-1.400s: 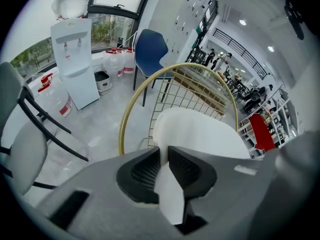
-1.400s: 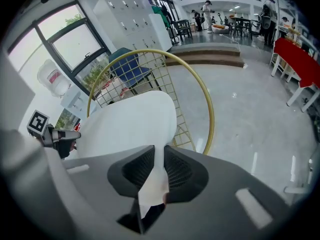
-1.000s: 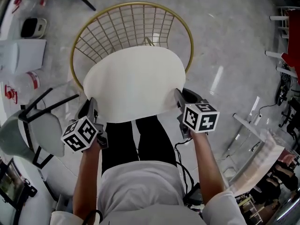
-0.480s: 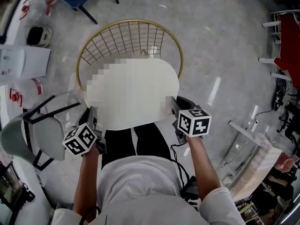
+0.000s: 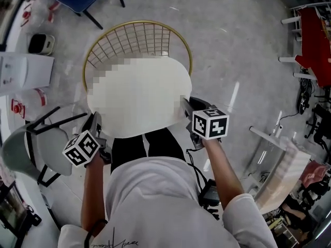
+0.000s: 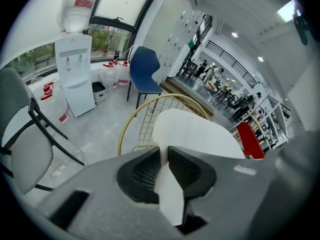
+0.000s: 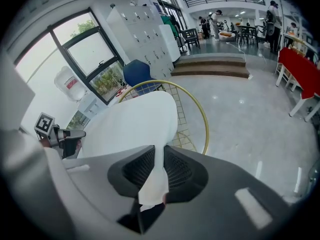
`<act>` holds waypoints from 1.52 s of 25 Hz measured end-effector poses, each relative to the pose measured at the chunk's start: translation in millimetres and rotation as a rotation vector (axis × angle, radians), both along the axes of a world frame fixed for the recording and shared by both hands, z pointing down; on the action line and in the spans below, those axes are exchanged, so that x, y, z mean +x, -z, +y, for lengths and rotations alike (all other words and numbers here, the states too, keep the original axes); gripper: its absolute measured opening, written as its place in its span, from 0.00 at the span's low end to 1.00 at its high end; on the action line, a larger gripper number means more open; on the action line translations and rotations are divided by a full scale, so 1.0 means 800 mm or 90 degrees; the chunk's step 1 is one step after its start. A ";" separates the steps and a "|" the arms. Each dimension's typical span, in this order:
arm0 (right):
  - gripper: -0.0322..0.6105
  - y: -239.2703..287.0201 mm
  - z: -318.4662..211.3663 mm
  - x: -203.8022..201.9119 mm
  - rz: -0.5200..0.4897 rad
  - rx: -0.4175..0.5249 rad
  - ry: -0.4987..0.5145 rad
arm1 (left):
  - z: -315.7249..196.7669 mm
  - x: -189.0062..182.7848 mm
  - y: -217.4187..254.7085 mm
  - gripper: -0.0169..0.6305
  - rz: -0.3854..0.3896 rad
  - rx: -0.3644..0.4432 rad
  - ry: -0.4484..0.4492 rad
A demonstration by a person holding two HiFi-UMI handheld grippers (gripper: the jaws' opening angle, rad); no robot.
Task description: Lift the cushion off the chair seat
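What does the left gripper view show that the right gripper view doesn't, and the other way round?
Only the left gripper view: the grey chair with its black frame, at the left edge.
Only the right gripper view: the left tongs and their marker cube, seen from the side at the far edge of the white cushion.
Both: the white cushion with its edge pinched, by the left tongs in one view and the right tongs in the other. Both also show the gold wire chair, the blue chair and the water dispenser bottle.

Your cushion (image 6: 195,131) looks smooth, matt and white, soft enough to fold. The chair (image 5: 135,21) is glossy gold metal wire. The floor (image 5: 232,45) is polished, grey and stone-like, mirroring the lights. Your left gripper (image 6: 164,153) is matt grey plastic with ribbed black pads (image 6: 145,171).
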State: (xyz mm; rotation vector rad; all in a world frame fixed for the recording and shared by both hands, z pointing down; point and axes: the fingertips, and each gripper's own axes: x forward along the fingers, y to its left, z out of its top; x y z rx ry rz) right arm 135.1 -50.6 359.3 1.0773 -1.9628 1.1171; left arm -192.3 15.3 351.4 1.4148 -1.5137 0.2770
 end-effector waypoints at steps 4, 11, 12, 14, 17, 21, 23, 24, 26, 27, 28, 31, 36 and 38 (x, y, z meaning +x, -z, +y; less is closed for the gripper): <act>0.15 0.015 0.006 0.004 -0.013 -0.002 -0.003 | 0.003 0.005 0.022 0.11 0.010 0.020 -0.004; 0.15 0.044 0.013 0.007 -0.023 0.008 0.006 | 0.013 0.009 0.049 0.10 0.025 0.043 0.004; 0.15 0.048 0.013 0.007 -0.026 0.009 0.007 | 0.014 0.008 0.053 0.10 0.025 0.047 0.006; 0.15 0.054 0.011 0.005 -0.033 0.012 0.010 | 0.015 0.006 0.061 0.10 0.024 0.055 0.011; 0.15 0.061 0.010 -0.002 -0.038 0.015 0.015 | 0.019 0.000 0.070 0.10 0.024 0.060 0.019; 0.15 0.072 0.018 -0.006 -0.044 0.019 0.023 | 0.029 -0.004 0.082 0.10 0.028 0.070 0.025; 0.15 0.077 0.020 -0.006 -0.048 0.022 0.025 | 0.030 -0.005 0.088 0.10 0.032 0.081 0.031; 0.15 0.079 0.020 -0.006 -0.050 0.023 0.025 | 0.031 -0.006 0.090 0.10 0.032 0.085 0.034; 0.15 0.084 0.022 -0.005 -0.055 0.025 0.026 | 0.033 -0.007 0.096 0.10 0.029 0.090 0.037; 0.15 0.087 0.022 -0.004 -0.057 0.026 0.026 | 0.032 -0.006 0.100 0.10 0.031 0.095 0.038; 0.15 0.090 0.023 -0.002 -0.059 0.028 0.028 | 0.031 -0.003 0.104 0.10 0.036 0.101 0.039; 0.15 0.096 0.021 0.002 -0.062 0.036 0.035 | 0.030 0.002 0.111 0.10 0.041 0.113 0.039; 0.14 0.102 0.018 0.010 -0.065 0.045 0.044 | 0.026 0.010 0.118 0.09 0.041 0.125 0.037; 0.14 0.103 0.017 0.015 -0.068 0.045 0.046 | 0.024 0.015 0.123 0.09 0.042 0.131 0.035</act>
